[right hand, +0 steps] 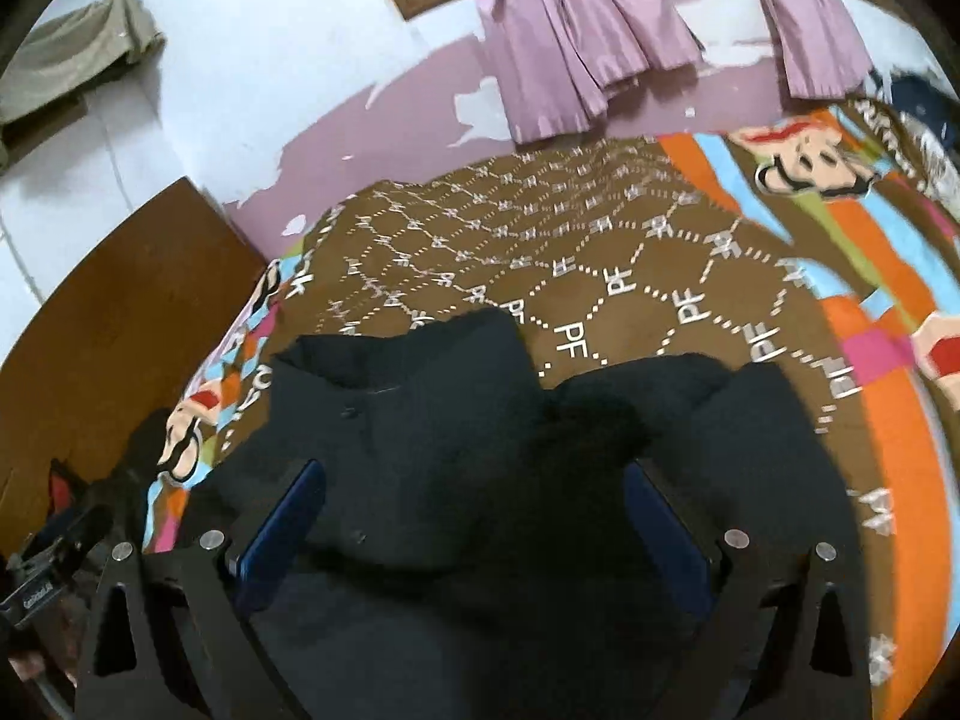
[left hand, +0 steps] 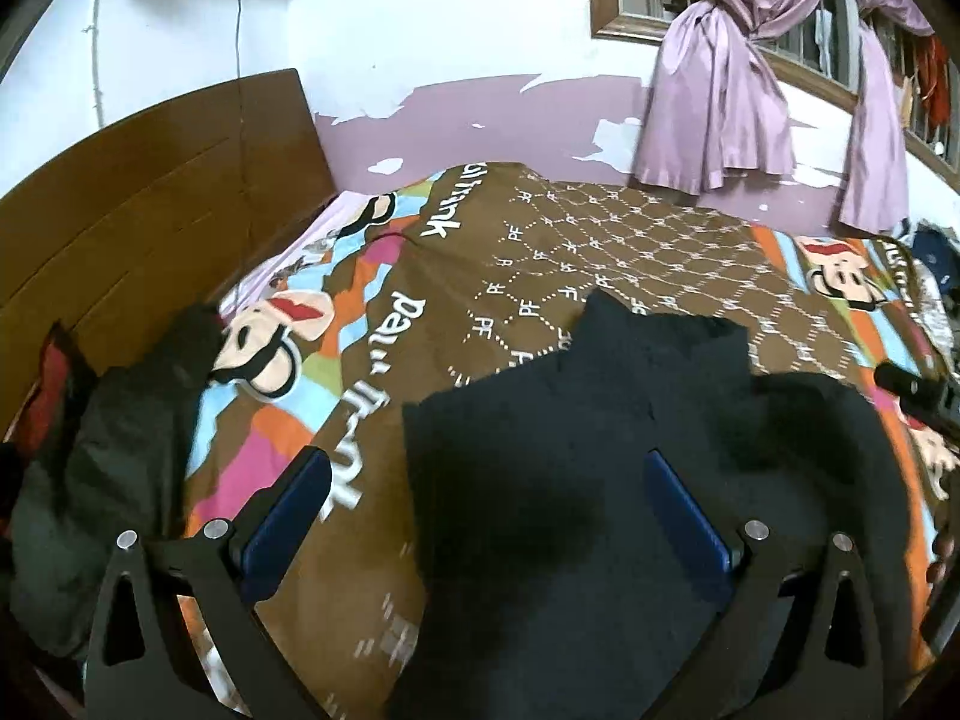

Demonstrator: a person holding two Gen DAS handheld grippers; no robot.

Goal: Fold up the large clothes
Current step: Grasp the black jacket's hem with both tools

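Left wrist view: my left gripper (left hand: 486, 516) is spread wide, blue pads (left hand: 288, 525) apart, over the near edge of the dark garment (left hand: 600, 450) lying on the bedspread (left hand: 540, 240). Bedspread print reads "PF" repeated; other lettering is partly hidden. Right wrist view: my right gripper (right hand: 474, 531) is also spread, above the same garment.

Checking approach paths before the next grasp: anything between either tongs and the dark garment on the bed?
Nothing visible. The left tongs are open above the dark garment, straddling its left edge; the right tongs are open directly over it. Only the patterned blanket lies around it.
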